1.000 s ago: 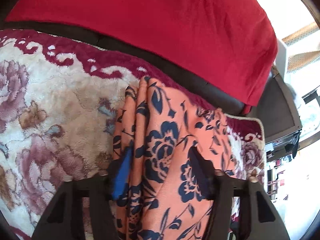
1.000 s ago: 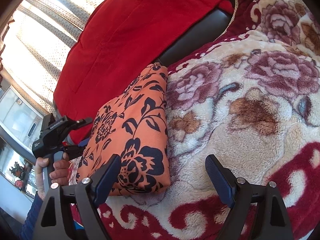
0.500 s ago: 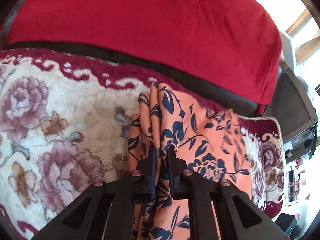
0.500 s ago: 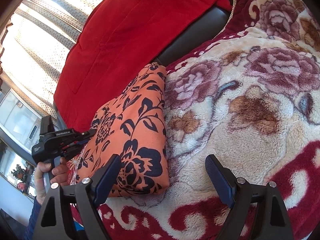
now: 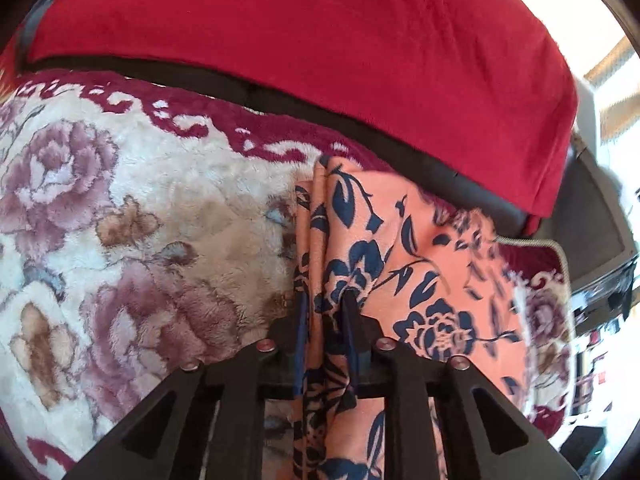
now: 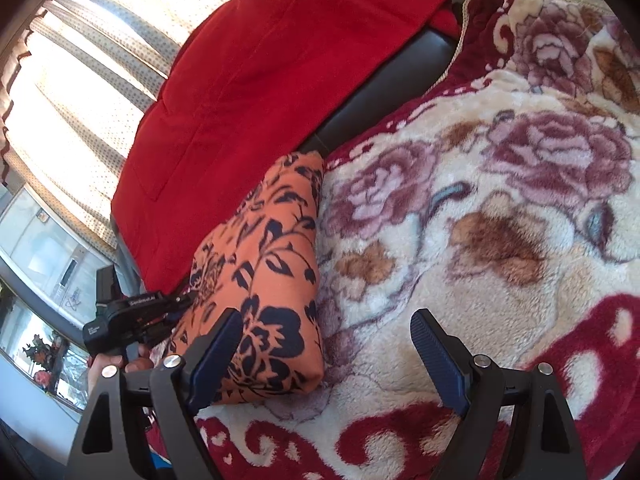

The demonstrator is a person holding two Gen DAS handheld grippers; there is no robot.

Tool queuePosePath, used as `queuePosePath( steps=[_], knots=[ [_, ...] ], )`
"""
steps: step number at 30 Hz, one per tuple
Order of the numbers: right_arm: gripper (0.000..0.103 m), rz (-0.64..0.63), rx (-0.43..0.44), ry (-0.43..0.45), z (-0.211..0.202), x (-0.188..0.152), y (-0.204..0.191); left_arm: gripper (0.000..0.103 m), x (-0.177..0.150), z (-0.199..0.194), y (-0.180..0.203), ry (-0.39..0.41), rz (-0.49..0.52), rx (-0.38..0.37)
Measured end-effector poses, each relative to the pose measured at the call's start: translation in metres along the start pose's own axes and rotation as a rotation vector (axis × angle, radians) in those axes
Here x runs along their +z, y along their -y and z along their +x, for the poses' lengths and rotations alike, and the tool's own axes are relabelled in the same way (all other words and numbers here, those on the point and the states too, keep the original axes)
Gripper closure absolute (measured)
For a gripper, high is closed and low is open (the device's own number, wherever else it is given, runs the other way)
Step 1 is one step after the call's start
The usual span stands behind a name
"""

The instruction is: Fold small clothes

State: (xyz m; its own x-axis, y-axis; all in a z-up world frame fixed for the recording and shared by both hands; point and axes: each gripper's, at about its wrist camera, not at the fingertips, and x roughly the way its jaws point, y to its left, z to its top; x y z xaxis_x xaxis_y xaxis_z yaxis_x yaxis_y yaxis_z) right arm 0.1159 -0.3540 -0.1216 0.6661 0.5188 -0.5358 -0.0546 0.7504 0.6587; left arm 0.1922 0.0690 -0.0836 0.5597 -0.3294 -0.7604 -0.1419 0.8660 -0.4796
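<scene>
Left gripper (image 5: pixel 323 300) pinches a fold of the orange floral garment (image 5: pixel 420 264), its jaws having just eased slightly; right gripper (image 6: pixel 326 344) (empty) gapes wide above the blanket (image 6: pixel 480 208).

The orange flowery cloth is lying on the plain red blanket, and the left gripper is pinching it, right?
Not quite. The orange flowery cloth lies on the fluffy rose-patterned blanket, not on the plain red blanket behind it. The right wrist view shows this. The left gripper is indeed pinching the cloth.
</scene>
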Motion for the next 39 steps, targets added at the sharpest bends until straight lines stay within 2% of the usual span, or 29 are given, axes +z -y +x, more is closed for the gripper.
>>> queuePosePath(
  steps=[2,7,8,10,11,13,14,16,18,20,21,22,23,25,27,29,31,33,34,36,38,39],
  knots=[
    [0.015,-0.006,0.006,0.011,-0.004,0.001,-0.002,0.082,-0.004,-0.018,0.001,0.031,-0.002,-0.007],
    [0.015,0.002,0.050,0.011,-0.010,0.005,-0.007,0.081,-0.036,-0.053,0.029,0.109,0.164,-0.014],
    [0.015,0.008,0.065,0.002,-0.009,0.007,-0.008,0.081,-0.042,-0.051,0.032,0.112,0.190,0.005],
    [0.015,0.016,0.099,-0.022,-0.006,0.012,-0.012,0.081,-0.056,-0.032,0.034,0.073,0.249,0.102],
    [0.015,0.016,0.116,-0.030,-0.006,0.014,-0.016,0.077,-0.060,-0.022,0.029,0.049,0.249,0.137],
    [0.015,0.018,0.186,-0.047,-0.007,0.024,-0.029,0.072,-0.064,-0.015,0.019,0.062,0.236,0.131],
    [0.015,0.025,0.257,-0.065,-0.007,0.031,-0.038,0.066,-0.065,-0.016,0.017,0.072,0.235,0.135],
    [0.013,0.040,0.363,-0.118,0.001,0.041,-0.053,0.065,-0.063,-0.016,0.013,0.073,0.224,0.140],
    [0.008,0.062,0.423,-0.175,0.020,0.050,-0.064,0.064,-0.061,-0.015,0.012,0.069,0.223,0.141],
    [0.005,0.084,0.392,-0.271,0.051,0.050,-0.062,0.062,-0.061,-0.015,0.012,0.069,0.223,0.147],
    [0.005,0.124,0.309,-0.342,0.075,0.044,-0.052,0.062,-0.061,-0.018,0.013,0.067,0.219,0.141],
    [0.004,0.182,0.270,-0.386,0.089,0.038,-0.043,0.063,-0.064,-0.027,0.018,0.074,0.216,0.145],
    [0.004,0.189,0.283,-0.388,0.090,0.038,-0.044,0.063,-0.065,-0.034,0.022,0.088,0.220,0.146],
    [0.003,0.113,0.313,-0.377,0.080,0.050,-0.063,0.063,-0.069,-0.043,0.029,0.127,0.262,0.133],
    [0.004,0.084,0.353,-0.354,0.077,0.069,-0.078,0.063,-0.076,-0.033,0.033,0.098,0.307,0.174],
    [0.004,0.067,0.340,-0.346,0.091,0.090,-0.083,0.060,-0.079,-0.021,0.028,0.070,0.295,0.183],
    [0.004,0.128,0.320,-0.412,0.132,0.113,-0.071,0.060,-0.081,-0.021,0.022,0.082,0.268,0.165],
    [0.005,0.184,0.241,-0.412,0.163,0.126,-0.052,0.060,-0.081,-0.021,0.022,0.078,0.259,0.157],
    [0.005,0.207,0.236,-0.415,0.174,0.131,-0.045,0.060,-0.081,-0.021,0.021,0.076,0.259,0.158],
    [0.003,0.250,0.248,-0.414,0.180,0.133,-0.046,0.059,-0.082,-0.020,0.021,0.073,0.261,0.160],
    [0.004,0.196,0.293,-0.383,0.172,0.135,-0.057,0.056,-0.082,-0.019,0.021,0.076,0.262,0.164],
    [0.004,0.144,0.289,-0.354,0.170,0.134,-0.060,0.053,-0.083,-0.018,0.020,0.079,0.260,0.168]
  ],
)
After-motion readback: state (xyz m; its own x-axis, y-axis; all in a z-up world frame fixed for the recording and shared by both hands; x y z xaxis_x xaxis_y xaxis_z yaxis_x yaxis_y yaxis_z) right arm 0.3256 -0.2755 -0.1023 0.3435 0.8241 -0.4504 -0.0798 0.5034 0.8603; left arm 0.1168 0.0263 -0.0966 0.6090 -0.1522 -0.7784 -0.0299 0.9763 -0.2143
